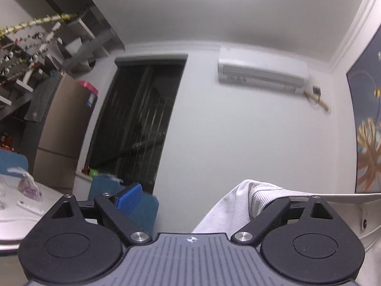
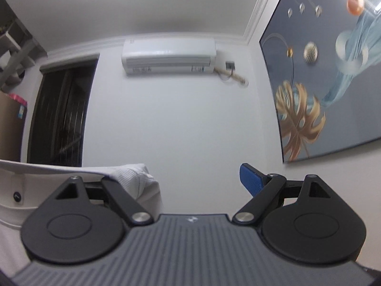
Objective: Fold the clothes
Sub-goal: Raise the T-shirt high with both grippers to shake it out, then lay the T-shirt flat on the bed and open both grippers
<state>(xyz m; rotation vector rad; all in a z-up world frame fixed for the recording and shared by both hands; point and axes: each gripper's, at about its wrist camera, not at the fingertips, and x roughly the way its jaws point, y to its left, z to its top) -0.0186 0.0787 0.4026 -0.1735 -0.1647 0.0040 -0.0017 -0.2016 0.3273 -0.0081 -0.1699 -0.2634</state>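
Garment white, stretched sideways between raised grippers: left gripper spread, cloth over right finger; right gripper spread, cloth over left finger.

Each gripper has a grey ribbed housing with a small round crosshair mark, two black teardrop plates with round caps, black link arms on silver screws, and blue textured finger pads: left gripper, right gripper.

I counted one white garment, one air conditioner, one wall painting (partly cropped), and two blue chairs.
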